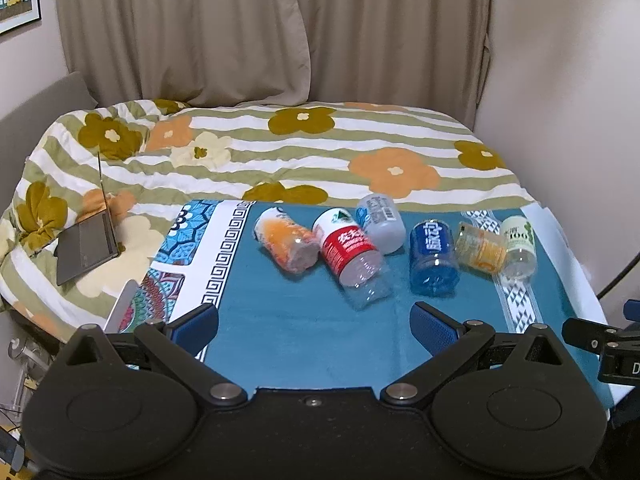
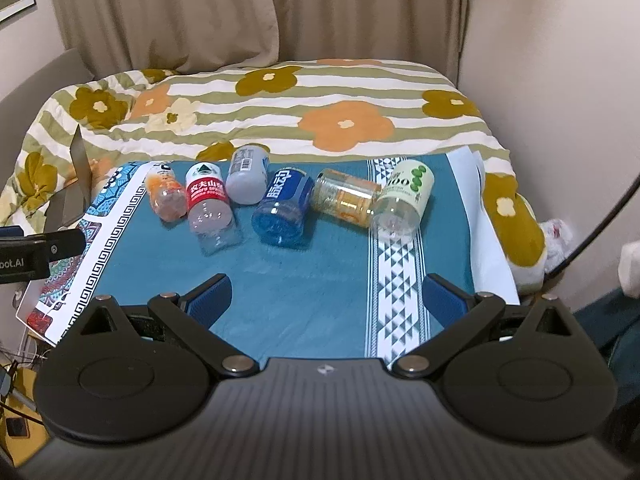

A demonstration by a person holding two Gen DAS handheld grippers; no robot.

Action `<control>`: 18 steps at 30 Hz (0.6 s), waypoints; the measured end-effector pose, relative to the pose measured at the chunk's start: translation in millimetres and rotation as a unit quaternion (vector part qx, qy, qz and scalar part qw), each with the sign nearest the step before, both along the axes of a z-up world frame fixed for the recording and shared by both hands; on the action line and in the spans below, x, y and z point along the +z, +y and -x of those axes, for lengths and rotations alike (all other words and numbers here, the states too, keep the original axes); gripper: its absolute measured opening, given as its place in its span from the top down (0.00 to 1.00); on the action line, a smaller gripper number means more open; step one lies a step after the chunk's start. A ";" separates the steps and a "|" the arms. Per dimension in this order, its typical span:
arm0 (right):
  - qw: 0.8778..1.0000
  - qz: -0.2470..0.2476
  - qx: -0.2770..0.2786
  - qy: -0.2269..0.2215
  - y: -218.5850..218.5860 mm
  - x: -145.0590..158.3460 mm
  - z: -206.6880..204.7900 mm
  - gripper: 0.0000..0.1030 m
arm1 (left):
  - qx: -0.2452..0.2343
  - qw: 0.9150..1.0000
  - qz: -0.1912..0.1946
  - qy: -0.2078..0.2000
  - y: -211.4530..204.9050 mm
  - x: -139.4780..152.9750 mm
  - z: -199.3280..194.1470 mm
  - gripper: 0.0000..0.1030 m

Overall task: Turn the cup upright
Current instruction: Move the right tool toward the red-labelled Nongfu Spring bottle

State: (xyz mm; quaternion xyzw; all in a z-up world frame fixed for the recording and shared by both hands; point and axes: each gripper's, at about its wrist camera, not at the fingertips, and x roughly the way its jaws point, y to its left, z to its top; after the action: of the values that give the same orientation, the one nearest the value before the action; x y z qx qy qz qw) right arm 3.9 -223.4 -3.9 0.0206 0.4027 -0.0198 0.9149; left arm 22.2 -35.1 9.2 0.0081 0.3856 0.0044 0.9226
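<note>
Lying on their sides in a loose row, six cut-bottle cups rest on the teal cloth (image 1: 304, 332) ahead of both jaws. The left gripper (image 1: 314, 322) has its jaws spread wide and empty; the red-labelled cup (image 1: 347, 247) lies just beyond them, the orange cup (image 1: 286, 243) ahead to their left, the blue cup (image 1: 433, 256) ahead to their right. The right gripper (image 2: 326, 298) also stands wide open, holding nothing, with the blue cup (image 2: 283, 208) ahead of its left jaw and the green-dotted cup (image 2: 404, 200) ahead of its right jaw.
</note>
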 end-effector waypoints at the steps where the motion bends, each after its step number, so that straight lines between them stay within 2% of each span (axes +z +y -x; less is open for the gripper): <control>1: 1.000 0.001 0.005 0.000 -3.4 -0.2 -3.7 0.00 | 0.002 1.000 0.000 0.003 -3.4 -0.4 -4.1 0.00; 7: 1.000 0.011 0.027 0.000 -19.9 -9.5 -21.8 0.00 | 0.021 0.999 0.009 0.027 -16.5 -11.0 -36.8 0.00; 14: 0.999 0.004 0.018 0.026 -33.0 -27.6 -42.3 0.00 | 0.025 0.997 0.038 0.061 -22.6 -36.5 -89.2 0.01; 18: 0.999 0.003 -0.006 0.034 -40.3 -33.0 -53.3 0.00 | 0.021 0.995 0.055 0.086 -25.9 -54.0 -119.9 0.02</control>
State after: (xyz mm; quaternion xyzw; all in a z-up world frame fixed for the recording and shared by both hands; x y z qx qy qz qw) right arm 57.2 -263.7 -37.0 0.0191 0.4336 -0.0272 0.9005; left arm 142.0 -61.0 -44.7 -0.0507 0.4632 0.0013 0.8848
